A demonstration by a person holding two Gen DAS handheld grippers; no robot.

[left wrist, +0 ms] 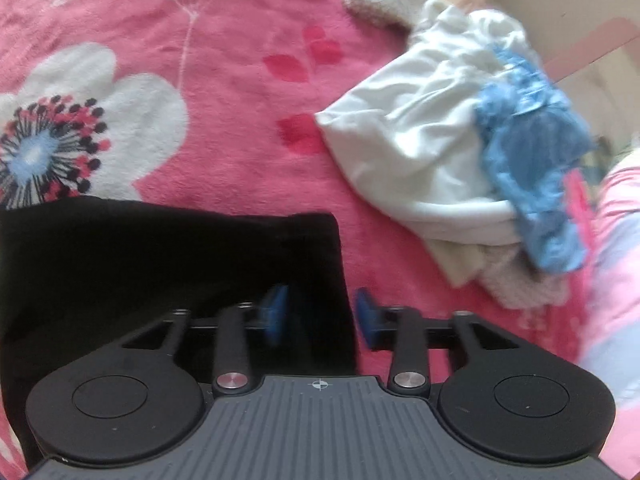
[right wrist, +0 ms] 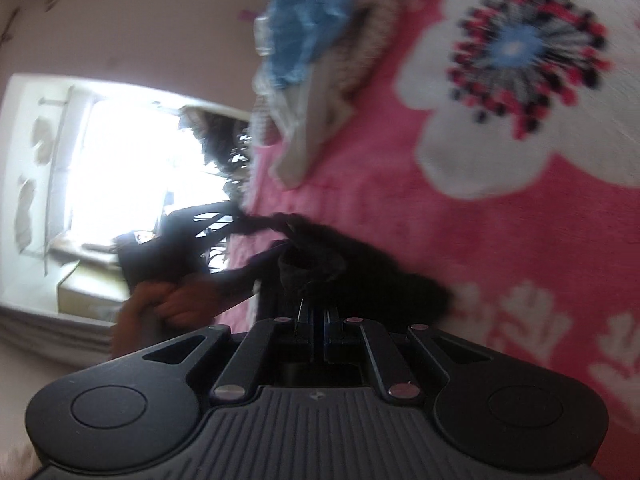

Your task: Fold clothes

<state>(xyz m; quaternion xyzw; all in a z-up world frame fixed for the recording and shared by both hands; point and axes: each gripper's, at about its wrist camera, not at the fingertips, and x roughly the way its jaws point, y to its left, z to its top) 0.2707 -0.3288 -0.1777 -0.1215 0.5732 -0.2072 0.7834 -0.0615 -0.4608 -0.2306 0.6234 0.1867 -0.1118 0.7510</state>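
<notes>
A black garment lies flat on the pink floral blanket, its right edge passing between the released jaws of the left gripper, neither blue pad pressing it. To the right sits a heap of white cloth and blue fabric. The right gripper has its jaws clenched on a bunched part of the black garment.

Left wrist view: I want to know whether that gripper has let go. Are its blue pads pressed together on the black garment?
No: the left gripper is open, its blue pads apart above the black garment edge.
</notes>
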